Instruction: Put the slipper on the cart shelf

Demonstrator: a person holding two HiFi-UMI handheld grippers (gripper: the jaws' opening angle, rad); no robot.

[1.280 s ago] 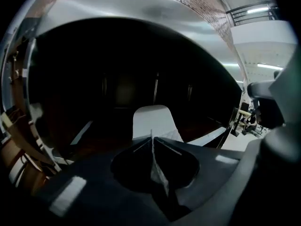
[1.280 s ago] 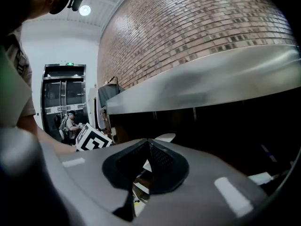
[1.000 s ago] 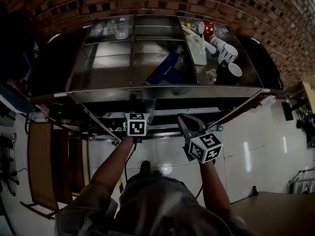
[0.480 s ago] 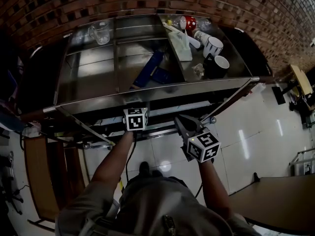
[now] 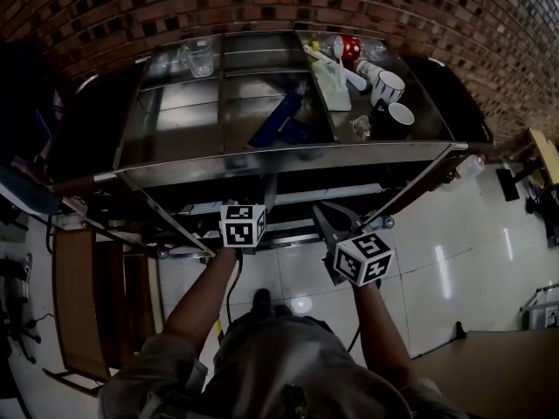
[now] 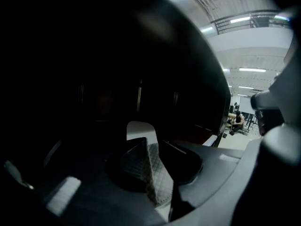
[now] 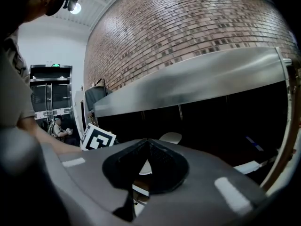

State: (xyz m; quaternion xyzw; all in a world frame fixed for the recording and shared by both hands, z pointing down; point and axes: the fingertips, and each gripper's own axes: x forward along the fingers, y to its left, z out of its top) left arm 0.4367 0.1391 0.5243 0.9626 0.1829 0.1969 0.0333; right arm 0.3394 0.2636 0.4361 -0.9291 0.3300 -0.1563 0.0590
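Jaws of left gripper have just been opening and are standing apart, gripping nothing. Pale rounded slipper is lying just beyond them, under the stainless steel cart top. Right gripper is hovering closed, empty, before the cart.

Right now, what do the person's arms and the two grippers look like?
The left gripper and right gripper have dark grey bodies and cross-hatched pads. Each carries a white cube with black square markers: left cube, right cube. A dark cable trails from the left one. Short grey sleeves leave the forearms bare.
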